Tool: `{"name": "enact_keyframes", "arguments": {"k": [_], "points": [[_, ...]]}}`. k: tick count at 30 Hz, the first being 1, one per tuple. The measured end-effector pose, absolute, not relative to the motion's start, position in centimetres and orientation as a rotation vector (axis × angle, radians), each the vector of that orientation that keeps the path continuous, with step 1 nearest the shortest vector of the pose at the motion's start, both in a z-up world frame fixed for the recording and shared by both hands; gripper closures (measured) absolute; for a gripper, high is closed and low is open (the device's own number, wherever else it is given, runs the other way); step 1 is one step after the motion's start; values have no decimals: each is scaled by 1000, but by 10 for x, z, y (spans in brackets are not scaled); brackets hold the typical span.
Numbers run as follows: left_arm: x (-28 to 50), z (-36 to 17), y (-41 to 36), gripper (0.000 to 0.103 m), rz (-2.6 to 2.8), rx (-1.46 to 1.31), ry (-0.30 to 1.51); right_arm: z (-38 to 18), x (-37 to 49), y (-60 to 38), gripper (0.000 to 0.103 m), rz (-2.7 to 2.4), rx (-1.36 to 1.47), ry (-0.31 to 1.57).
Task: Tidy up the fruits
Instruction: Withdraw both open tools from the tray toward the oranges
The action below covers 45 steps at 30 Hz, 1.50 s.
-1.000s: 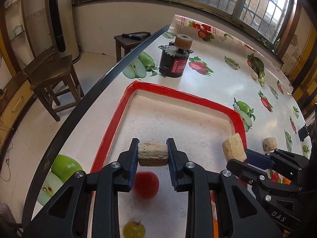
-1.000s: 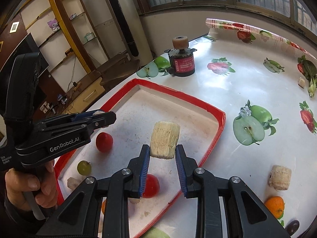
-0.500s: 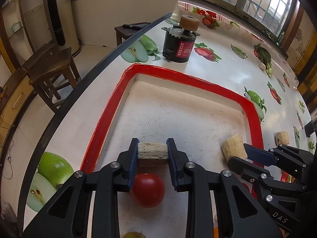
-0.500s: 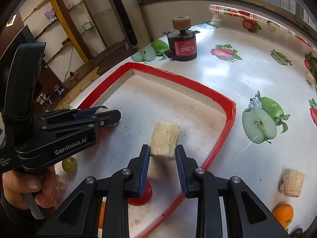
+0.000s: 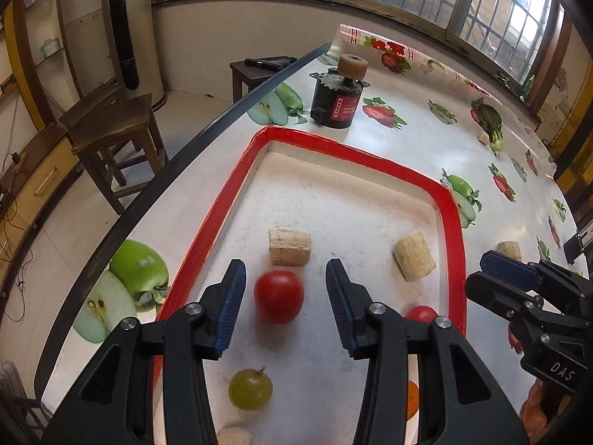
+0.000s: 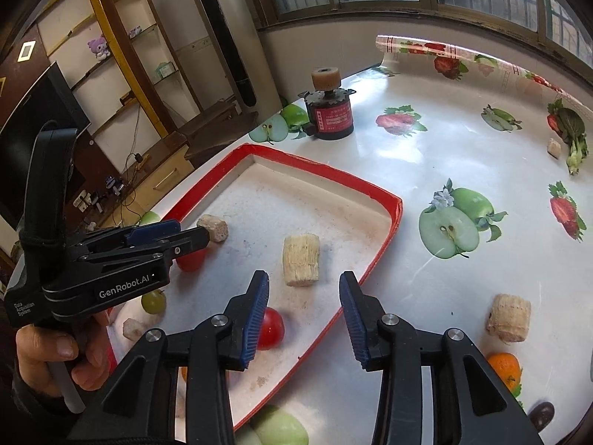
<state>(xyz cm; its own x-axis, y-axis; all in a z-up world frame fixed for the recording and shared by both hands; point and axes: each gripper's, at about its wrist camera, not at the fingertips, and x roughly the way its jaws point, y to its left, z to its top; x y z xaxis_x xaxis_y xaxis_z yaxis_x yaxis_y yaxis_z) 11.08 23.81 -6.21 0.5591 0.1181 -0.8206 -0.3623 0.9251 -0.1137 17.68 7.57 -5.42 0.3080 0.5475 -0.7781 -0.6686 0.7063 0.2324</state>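
Both grippers stand wide open over the red-rimmed tray (image 5: 222,200), holding nothing: the left gripper (image 5: 285,306) hovers above a red tomato (image 5: 278,296) with a pale cane chunk (image 5: 289,246) lying just beyond its fingertips, and the right gripper (image 6: 304,319) hangs over a second cane chunk (image 6: 301,259) near the tray's right rim. A green grape (image 5: 250,388) and another tomato (image 6: 270,328) also lie on the tray floor, while a third chunk (image 6: 508,318) and an orange (image 6: 504,369) sit outside it on the table's near right edge. The risk, as I judge it, is the round fruit: a finger clipping a tomato could send it rolling into the chunks or against the rim, and the two grippers work close enough to collide. The table (image 6: 463,155) wears a glossy fruit-print cloth, likely slippery; a small motor (image 6: 330,115) stands beyond the tray's far corner. Barred windows, wooden stools and yellow shelving surround it.
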Motion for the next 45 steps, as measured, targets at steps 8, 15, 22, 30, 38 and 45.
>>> {"name": "enact_keyframes", "arguments": {"k": [8,15,22,30,38,45], "points": [[85,-43,214,42,280,-272,883,-36,157,47,58,799,-122,936],[71,-29,188,42,250,-262,856,-29,138,15,58,773,-102,922],[64,-19,158,43,223,-220,841,-21,123,-21,58,737,-70,898],[57,-12,136,43,194,-203,832,-12,107,-57,58,692,-47,873],[52,-5,119,43,176,-182,818,-12,97,-92,58,639,-19,863],[52,-3,105,43,149,-170,816,-13,92,-119,58,595,4,862]]}}
